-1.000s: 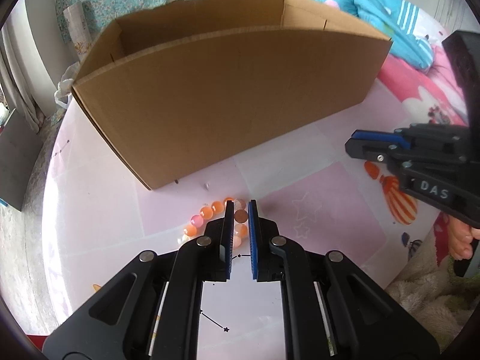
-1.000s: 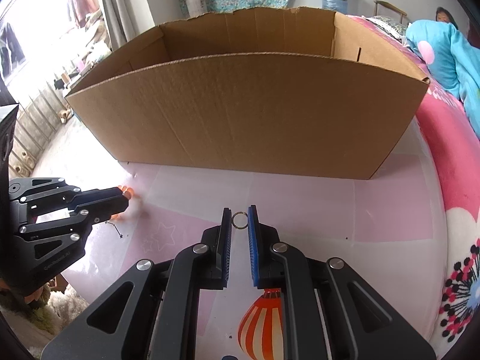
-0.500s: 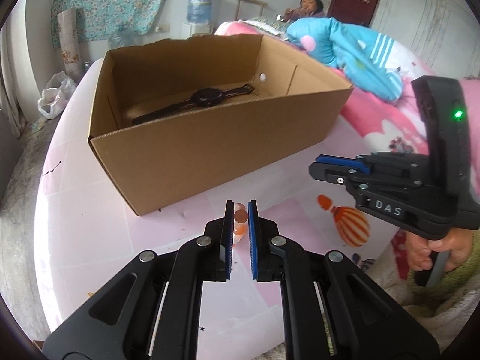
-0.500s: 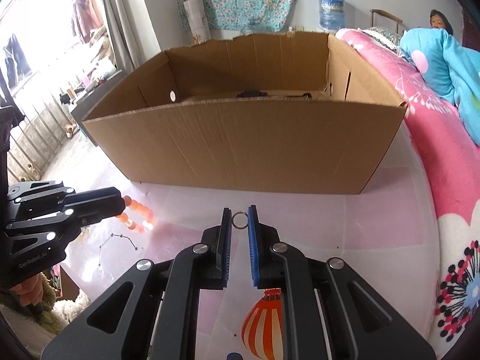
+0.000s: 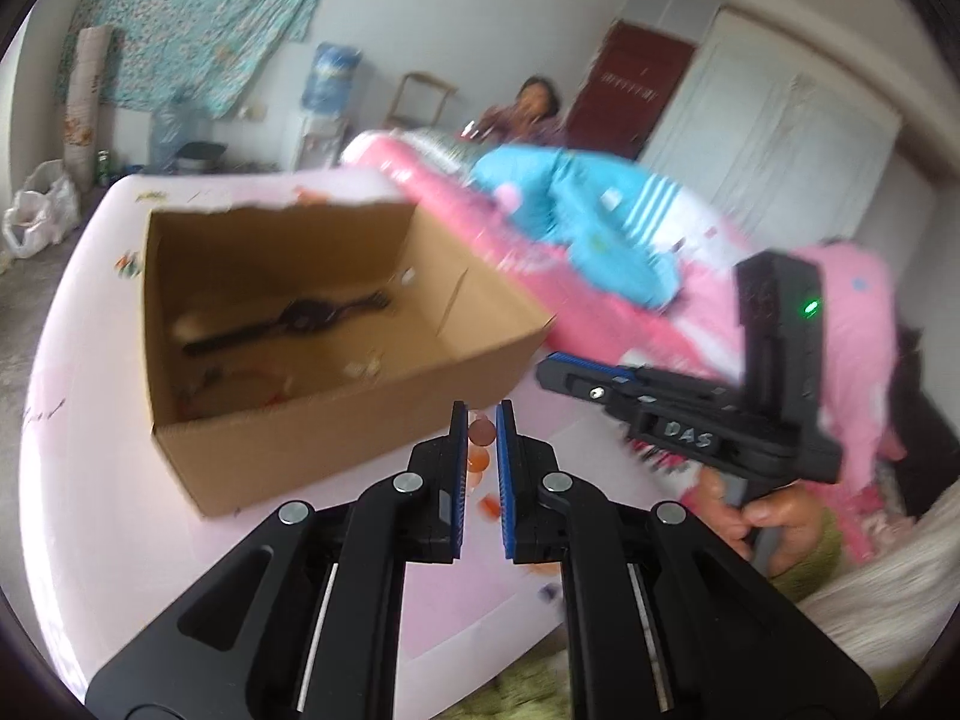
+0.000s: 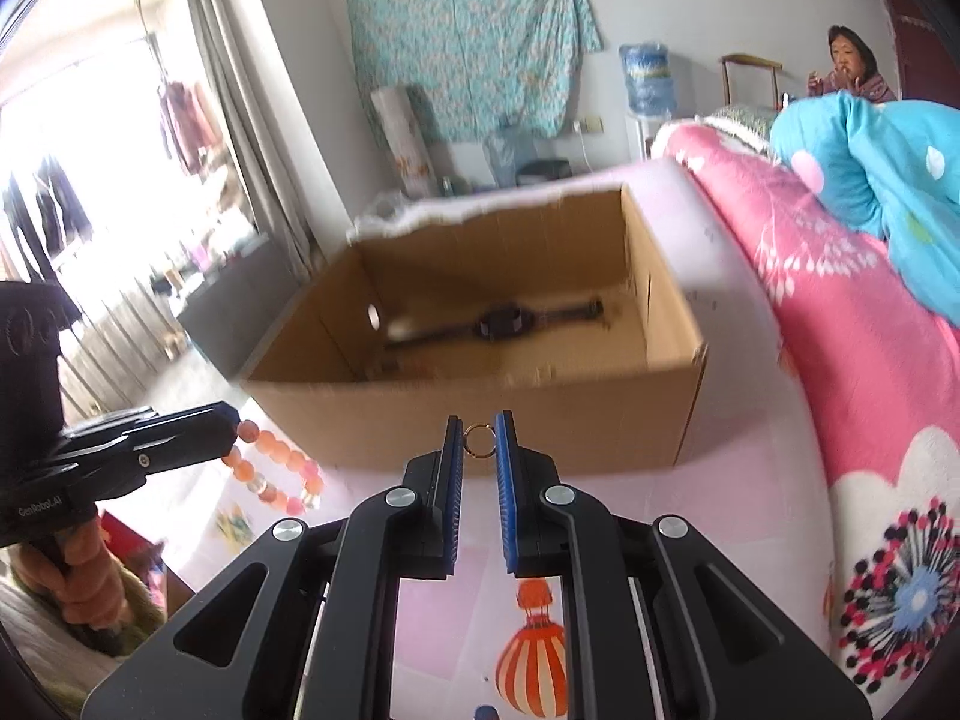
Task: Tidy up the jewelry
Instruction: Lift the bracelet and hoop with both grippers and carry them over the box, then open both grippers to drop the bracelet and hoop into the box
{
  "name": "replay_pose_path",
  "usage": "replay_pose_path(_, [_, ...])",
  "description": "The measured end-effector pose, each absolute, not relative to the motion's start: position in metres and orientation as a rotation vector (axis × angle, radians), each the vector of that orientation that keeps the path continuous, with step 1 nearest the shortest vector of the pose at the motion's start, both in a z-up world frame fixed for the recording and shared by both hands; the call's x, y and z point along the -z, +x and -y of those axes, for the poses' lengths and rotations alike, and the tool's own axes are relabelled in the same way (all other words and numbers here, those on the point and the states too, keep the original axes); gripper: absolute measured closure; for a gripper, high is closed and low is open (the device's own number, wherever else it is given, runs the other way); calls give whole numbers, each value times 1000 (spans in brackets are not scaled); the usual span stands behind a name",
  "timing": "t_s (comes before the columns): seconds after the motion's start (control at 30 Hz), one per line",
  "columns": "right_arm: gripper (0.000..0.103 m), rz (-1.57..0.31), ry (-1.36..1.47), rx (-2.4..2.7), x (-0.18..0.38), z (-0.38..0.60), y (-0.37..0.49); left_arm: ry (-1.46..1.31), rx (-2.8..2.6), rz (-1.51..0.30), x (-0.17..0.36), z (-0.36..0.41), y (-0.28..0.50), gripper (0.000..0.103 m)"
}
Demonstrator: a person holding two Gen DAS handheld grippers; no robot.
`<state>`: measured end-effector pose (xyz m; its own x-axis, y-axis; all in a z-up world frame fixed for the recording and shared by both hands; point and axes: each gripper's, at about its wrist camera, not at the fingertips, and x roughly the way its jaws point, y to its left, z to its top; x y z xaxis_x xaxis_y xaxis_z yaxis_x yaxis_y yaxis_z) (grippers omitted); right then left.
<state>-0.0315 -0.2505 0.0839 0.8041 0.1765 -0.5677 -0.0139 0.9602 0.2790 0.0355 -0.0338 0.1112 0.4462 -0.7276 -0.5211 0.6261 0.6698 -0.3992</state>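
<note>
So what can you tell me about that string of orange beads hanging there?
The bead bracelet is a closed loop of round, glossy beads, mostly orange and peach with a few clear or pinkish ones, glass or stone by the look. The left tongs pinch one brownish bead at their tips, and the rest dangles freely below, clear of the pink sheet. It hangs in front of the cardboard box, outside it and not touching it. The view is slightly blurred, so finer detail is unclear.

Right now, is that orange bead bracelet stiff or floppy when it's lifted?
Probably floppy: the bead bracelet droops in a loose loop below the left gripper, which pinches one bead. The round beads would likely roll if dropped on the table. It looks light.
</note>
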Motion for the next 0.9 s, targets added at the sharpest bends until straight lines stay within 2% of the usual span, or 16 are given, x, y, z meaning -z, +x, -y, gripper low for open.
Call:
replay_pose_path(0.2, [92,-539,263,-105,-115,266,-20,-172,887,-633,-148,39,58,95])
replay_pose_path(0.4, [92,-513,280,-129,-120,283,15,-151,853,-641,-153,52,98,95])
replay_pose_path(0.6, [92,-542,298,-160,-114,306,56,-157,884,-794,-124,90,143,95])
replay_pose_path(0.9, [92,-581,316,-158,-101,332,89,-173,920,-1132,-41,160,200,95])
